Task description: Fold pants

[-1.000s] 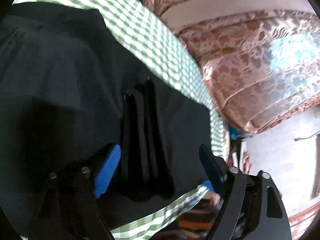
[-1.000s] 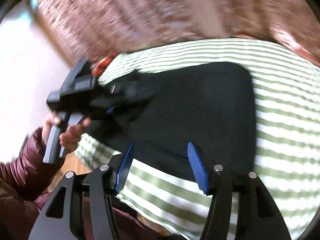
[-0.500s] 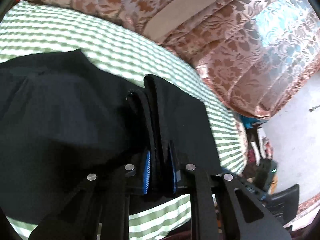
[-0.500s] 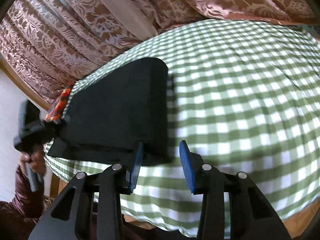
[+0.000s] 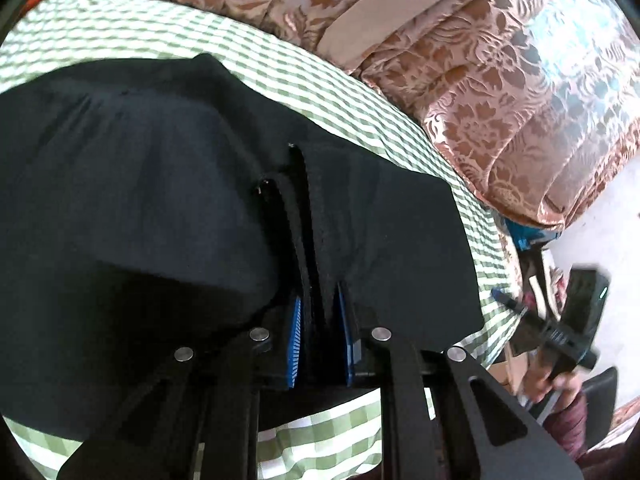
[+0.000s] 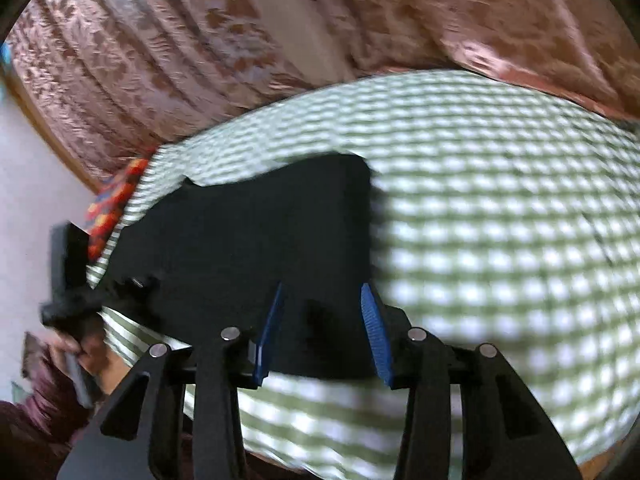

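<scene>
- Black pants (image 5: pixel 168 208), already partly folded, lie on the green-checked cloth (image 5: pixel 360 116) at its near edge, before the patterned curtain (image 5: pixel 500 92).
- Left gripper (image 5: pixel 319 340): blue pads pressed together on a bunched edge of the pants; a second ago they stood wide apart around that edge.
- Right gripper (image 6: pixel 322 332): jaws opening, straddling the garment's near right corner; no pinch is visible. Earlier it sat short of the cloth's near edge.
- Step in hand, by judgement: securing both near corners. The next move calls for a firm right-hand pinch, then carrying both corners toward the far edge together.
</scene>
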Available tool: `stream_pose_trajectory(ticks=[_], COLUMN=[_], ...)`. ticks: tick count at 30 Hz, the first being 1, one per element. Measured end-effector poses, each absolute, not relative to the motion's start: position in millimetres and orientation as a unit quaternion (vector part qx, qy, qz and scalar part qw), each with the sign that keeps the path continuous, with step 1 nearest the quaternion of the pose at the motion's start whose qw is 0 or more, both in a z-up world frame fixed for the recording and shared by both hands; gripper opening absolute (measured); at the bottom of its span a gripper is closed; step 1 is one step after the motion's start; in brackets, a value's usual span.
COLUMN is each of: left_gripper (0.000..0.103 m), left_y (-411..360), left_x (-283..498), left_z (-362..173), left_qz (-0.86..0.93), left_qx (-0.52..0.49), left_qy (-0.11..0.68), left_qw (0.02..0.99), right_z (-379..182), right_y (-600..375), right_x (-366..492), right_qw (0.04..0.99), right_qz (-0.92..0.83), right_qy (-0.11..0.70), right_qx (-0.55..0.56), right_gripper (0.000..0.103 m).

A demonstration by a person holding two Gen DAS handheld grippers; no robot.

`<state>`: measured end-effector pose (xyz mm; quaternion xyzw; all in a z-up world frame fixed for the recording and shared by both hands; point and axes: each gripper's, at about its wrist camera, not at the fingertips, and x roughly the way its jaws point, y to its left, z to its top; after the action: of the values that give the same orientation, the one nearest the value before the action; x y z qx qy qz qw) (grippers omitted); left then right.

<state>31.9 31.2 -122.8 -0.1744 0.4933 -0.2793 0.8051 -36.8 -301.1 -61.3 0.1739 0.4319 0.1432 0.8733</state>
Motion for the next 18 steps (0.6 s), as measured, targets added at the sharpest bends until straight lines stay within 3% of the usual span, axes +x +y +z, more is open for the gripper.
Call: stream_pose_trajectory(ticks=[11,18], left_gripper=[0.016,0.016], left_y=[28.7,28.4], left_x=[25.4,24.5], left_z=[-129.2,-130.4], left_qz=[-0.256,-0.246], left_qx=[-0.145,-0.137], left_qy=[0.489,0.48], left_qw=[0.821,0.831], right_z=[-75.2,-107.6], right_y=[-169.8,-145.7], right_x=[71.6,87.8], right_qw=[0.834,0.827], right_qz=[0.284,0.276], right_qy=[0.453,0.482], right_qx=[0.133,0.087], right_gripper=[0.04,0.039])
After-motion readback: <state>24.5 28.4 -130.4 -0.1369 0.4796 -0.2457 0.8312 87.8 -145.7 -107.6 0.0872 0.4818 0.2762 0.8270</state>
